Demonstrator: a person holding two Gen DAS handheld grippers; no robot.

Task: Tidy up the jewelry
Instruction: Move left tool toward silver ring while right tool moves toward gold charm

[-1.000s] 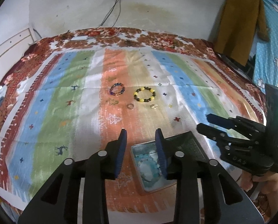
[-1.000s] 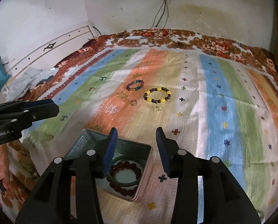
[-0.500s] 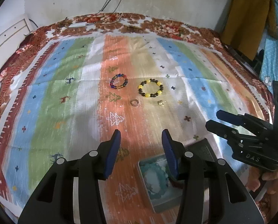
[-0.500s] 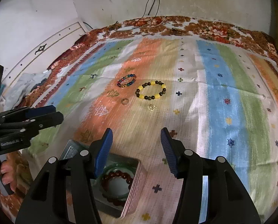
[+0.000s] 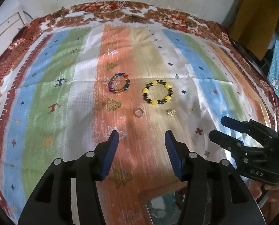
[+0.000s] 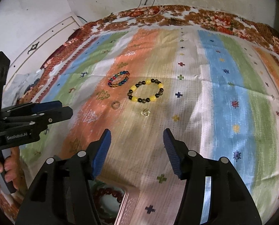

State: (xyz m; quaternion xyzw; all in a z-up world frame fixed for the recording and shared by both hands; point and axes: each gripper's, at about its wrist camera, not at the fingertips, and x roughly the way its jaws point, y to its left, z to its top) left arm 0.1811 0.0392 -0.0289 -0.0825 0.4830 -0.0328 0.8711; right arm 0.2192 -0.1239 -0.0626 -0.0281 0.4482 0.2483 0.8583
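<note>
On the striped cloth lie a multicoloured bead bracelet [image 5: 118, 83] [image 6: 118, 79], a yellow-and-black bead bracelet [image 5: 157, 92] [image 6: 146, 91], a plain ring [image 5: 138, 112] [image 6: 115, 105] and a small gold ring [image 5: 170, 112] [image 6: 145, 112]. My left gripper [image 5: 141, 136] hovers short of the plain ring, its jaws opening with nothing between them. My right gripper [image 6: 137, 135] hovers short of the gold ring, jaws also opening and empty. A metal tin [image 5: 163, 209] [image 6: 126, 204] near the cloth's front edge holds a dark red bead bracelet [image 6: 109, 194] and a greenish bangle.
The cloth covers a bed [image 5: 176, 20] with a floral border against a white wall. A hand [image 6: 0, 168] grips the left tool's handle. Yellow and blue garments [image 5: 259, 22] hang at the right. A bedframe [image 6: 45, 39] edges the left side.
Both grippers have moved forward and lower toward the jewelry, and their jaws have widened. The tin has slid to the bottom edge of both views.
</note>
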